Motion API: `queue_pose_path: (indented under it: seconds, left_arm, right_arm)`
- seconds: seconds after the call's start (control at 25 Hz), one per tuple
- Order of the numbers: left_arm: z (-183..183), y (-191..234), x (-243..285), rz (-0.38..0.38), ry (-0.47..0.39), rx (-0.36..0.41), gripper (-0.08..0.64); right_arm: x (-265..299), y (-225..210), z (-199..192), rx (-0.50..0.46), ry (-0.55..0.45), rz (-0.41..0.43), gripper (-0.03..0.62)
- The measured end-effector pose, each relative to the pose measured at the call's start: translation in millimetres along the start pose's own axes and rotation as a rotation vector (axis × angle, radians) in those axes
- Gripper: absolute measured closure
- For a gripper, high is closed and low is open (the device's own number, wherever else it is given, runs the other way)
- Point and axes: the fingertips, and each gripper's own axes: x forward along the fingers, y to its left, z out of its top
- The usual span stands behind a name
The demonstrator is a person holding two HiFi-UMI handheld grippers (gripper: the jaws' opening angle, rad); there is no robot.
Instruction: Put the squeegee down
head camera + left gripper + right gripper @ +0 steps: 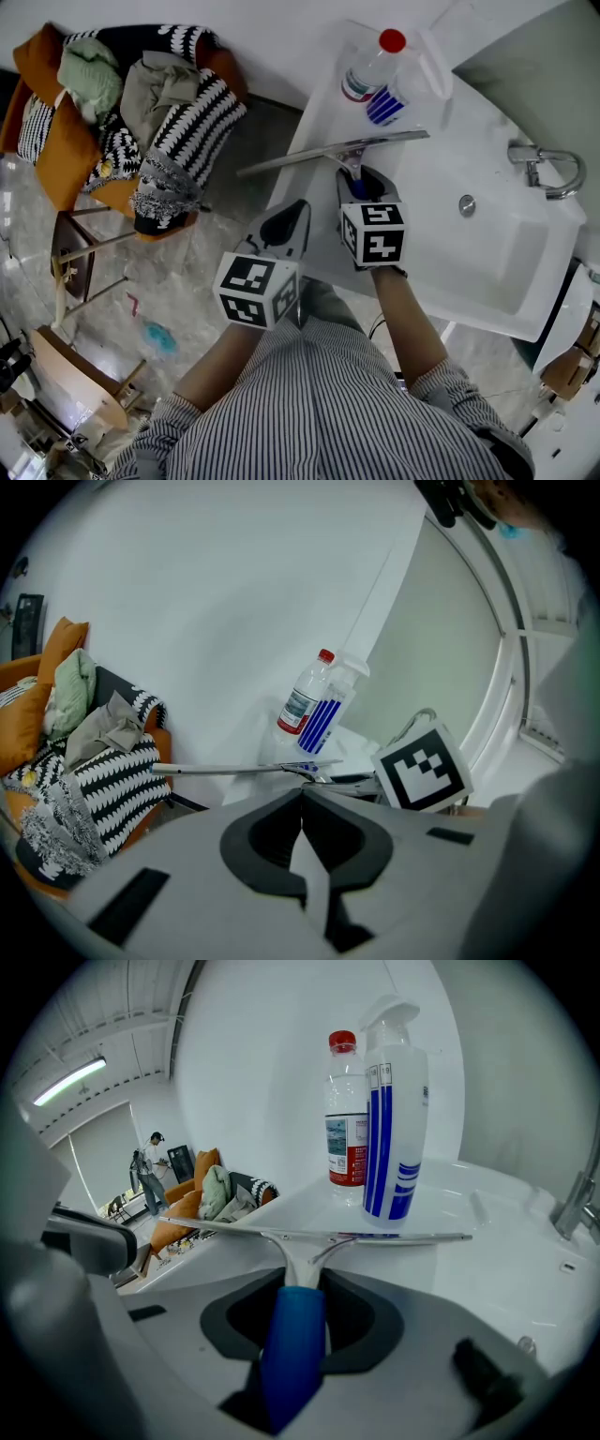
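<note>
Pinching the squeegee by its blue handle with the right gripper, over the sink's left ledge, near the spray bottle. Left gripper pressed together, empty. Likely light, stiff, smooth-handled: best held mid-handle.

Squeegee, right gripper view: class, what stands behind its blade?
A clear plastic bottle with red cap and a white spray bottle with blue stripes. The spray bottle covers the clear bottle's right edge.

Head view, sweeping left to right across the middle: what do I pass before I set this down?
First the clothes pile → left gripper → right gripper gripping the squeegee → sink drain → faucet.
</note>
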Motion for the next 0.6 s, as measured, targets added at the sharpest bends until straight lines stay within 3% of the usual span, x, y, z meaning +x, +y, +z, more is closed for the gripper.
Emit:
queue_pose_path:
  seconds: [0.6]
  left_arm:
    - [-2.5, -3.1, 0.3, 0.006, 0.004, 0.006, 0.546]
  right_arm:
    - [4.2, 2.3, -4.9, -0.004, 0.022, 0.012, 0.46]
